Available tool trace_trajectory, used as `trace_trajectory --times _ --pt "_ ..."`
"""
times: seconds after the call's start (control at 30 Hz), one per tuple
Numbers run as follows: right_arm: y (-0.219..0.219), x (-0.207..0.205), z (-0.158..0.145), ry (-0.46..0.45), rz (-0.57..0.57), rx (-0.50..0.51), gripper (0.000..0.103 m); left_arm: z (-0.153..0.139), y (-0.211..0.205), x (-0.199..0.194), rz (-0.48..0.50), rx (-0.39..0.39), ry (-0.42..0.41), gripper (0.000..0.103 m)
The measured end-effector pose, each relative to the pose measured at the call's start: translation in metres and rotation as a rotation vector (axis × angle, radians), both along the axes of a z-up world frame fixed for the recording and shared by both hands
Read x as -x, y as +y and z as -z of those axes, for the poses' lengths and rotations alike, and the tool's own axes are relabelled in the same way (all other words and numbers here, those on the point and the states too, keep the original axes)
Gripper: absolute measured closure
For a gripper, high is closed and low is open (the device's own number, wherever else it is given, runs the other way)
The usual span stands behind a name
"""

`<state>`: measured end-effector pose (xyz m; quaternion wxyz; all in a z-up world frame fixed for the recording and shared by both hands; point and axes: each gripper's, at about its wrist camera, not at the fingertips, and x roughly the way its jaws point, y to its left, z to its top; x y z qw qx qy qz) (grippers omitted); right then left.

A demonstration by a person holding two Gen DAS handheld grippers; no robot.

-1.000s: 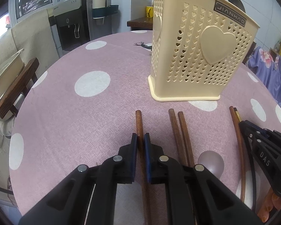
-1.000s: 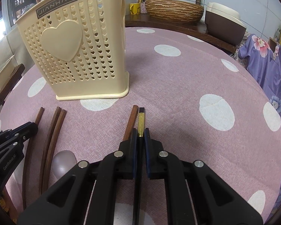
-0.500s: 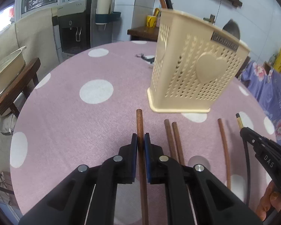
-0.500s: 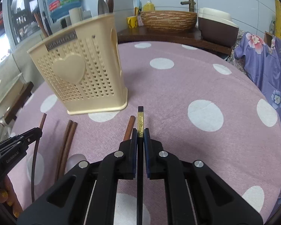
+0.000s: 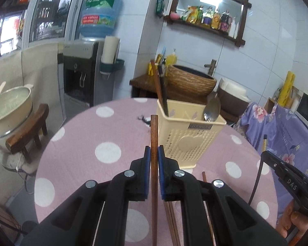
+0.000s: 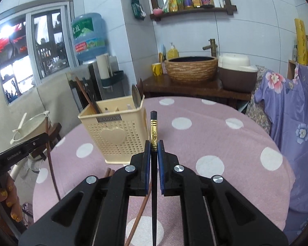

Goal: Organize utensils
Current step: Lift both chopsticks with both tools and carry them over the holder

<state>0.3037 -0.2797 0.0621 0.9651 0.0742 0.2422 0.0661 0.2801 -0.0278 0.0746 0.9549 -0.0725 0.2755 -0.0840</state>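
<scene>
My left gripper [image 5: 154,155] is shut on a brown wooden chopstick [image 5: 154,135] and holds it lifted above the table. My right gripper [image 6: 154,149] is shut on a black chopstick with a gold band [image 6: 153,131], also lifted. A cream perforated utensil basket [image 5: 186,141] with a heart stands on the table ahead; it also shows in the right wrist view [image 6: 115,135]. It holds a brown and a black chopstick [image 5: 161,90] and a metal spoon [image 5: 211,108]. More brown chopsticks [image 5: 171,223] lie on the table below the left gripper.
The round table has a pink cloth with white dots [image 5: 88,164]. A wooden stool with a cream pot [image 5: 12,110] stands at the left. A counter with a woven basin [image 6: 192,68] is behind. A purple flowered cloth [image 6: 293,110] hangs at the right.
Both grippers have risen well above the table with their chopsticks. The basket now looks smaller and lower, and its contents show.
</scene>
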Motion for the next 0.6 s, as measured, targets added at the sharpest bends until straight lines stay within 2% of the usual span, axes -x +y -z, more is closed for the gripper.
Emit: trace_trajectory --times 0.27,0.6 --pt "0.002 0.009 -0.026 -0.047 -0.015 0.008 0.095 -0.016 0.002 0.004 0.013 0.016 -0.045 0.095" --pt "0.010 0.003 -0.034 -0.057 -0.038 0.022 0.095 -0.024 0.007 0.004 0.021 0.016 -0.060 0.095"
